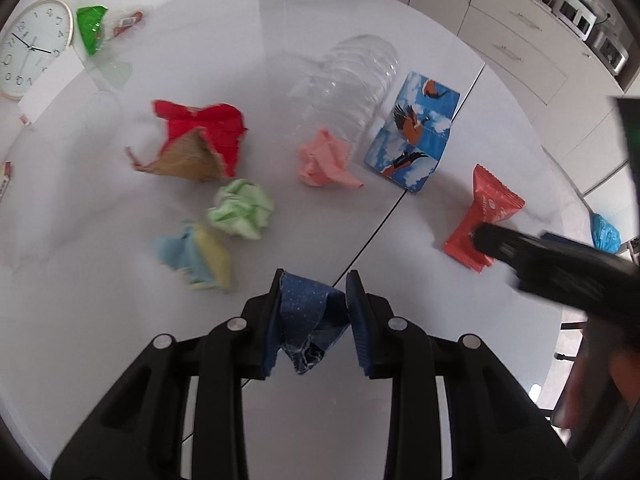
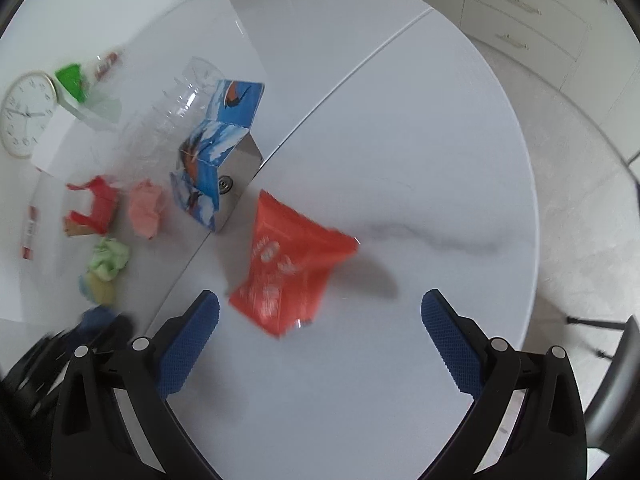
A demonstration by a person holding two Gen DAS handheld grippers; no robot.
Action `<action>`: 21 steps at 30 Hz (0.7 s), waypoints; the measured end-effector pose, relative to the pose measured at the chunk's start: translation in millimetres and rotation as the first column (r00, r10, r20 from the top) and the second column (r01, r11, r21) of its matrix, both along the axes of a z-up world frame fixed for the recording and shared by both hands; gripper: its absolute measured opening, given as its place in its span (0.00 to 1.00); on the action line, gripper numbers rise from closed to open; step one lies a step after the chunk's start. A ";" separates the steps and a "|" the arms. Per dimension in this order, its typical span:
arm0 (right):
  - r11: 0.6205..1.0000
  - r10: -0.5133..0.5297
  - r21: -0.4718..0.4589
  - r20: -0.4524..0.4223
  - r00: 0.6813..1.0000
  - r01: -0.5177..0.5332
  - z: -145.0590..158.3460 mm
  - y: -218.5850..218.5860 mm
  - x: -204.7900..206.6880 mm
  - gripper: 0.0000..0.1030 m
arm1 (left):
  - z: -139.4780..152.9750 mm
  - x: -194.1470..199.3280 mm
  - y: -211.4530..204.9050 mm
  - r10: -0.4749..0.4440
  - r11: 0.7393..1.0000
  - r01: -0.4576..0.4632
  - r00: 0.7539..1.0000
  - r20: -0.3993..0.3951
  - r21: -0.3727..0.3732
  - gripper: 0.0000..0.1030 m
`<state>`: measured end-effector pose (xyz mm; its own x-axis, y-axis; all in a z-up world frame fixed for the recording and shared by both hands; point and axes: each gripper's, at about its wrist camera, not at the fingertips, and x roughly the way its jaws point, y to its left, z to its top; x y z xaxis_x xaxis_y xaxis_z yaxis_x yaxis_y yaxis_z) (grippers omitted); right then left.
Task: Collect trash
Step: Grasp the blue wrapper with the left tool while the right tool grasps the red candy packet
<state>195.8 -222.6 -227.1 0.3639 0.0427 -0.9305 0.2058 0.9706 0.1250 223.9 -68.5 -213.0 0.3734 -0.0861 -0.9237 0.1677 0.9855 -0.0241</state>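
My left gripper [image 1: 314, 282] is shut on a crumpled dark blue wrapper [image 1: 308, 320] and holds it just above the white round table [image 1: 100, 340]. My right gripper [image 2: 320, 304] is open, its jaws wide apart, just short of an orange-red snack packet [image 2: 292, 264] that lies on the table; the packet also shows in the left wrist view [image 1: 486, 208]. Trash lies on the table ahead of the left gripper: a green paper ball [image 1: 241, 213], a blue-and-yellow paper wad [image 1: 198, 256], a pink paper ball [image 1: 326, 159], a torn red carton [image 1: 200, 140], a clear plastic bottle [image 1: 352, 80] and a blue bird-print carton [image 1: 416, 132].
A wall clock [image 1: 30, 46] lies at the table's far left beside a green wrapper [image 1: 92, 26]. A seam [image 2: 340, 84] runs across the tabletop. White drawers [image 1: 516, 40] stand beyond the table. A blue bag [image 1: 606, 232] sits past the right edge.
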 end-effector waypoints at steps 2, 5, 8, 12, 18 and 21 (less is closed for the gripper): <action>0.999 0.007 -0.052 -0.008 1.000 -0.008 -5.0 6.9 8.6 0.96 | 6.3 -6.9 6.0 0.002 1.000 -0.002 1.000 0.003 -0.008 0.29; 0.995 0.024 -0.095 0.005 1.000 -0.024 -6.7 14.7 12.3 0.80 | 14.0 -16.1 16.6 0.004 1.000 -0.004 1.000 0.010 -0.014 0.29; 0.995 0.035 -0.094 0.032 0.999 -0.032 -0.3 18.1 10.9 0.56 | 20.7 -19.6 24.2 0.000 1.000 0.000 1.000 0.020 -0.022 0.29; 0.999 0.027 -0.047 0.040 0.999 -0.025 5.7 13.5 4.0 0.55 | 28.4 -27.4 26.0 -0.027 0.999 0.028 0.999 0.037 -0.027 0.29; 0.999 -0.003 0.037 0.089 0.996 0.000 32.2 -6.1 -44.7 0.55 | 40.3 -40.2 9.2 -0.098 0.994 0.101 0.994 0.053 -0.046 0.29; 0.998 -0.036 0.052 0.115 0.993 0.030 45.7 -21.3 -78.8 0.55 | 45.1 -56.5 -7.4 -0.149 0.987 0.152 0.987 0.063 -0.051 0.29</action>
<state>117.0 -243.9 -181.4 0.4707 0.0739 -0.8792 0.2193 0.9554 0.1978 167.4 -75.9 -167.9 0.4054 -0.1963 -0.8928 0.3170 0.9462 -0.0641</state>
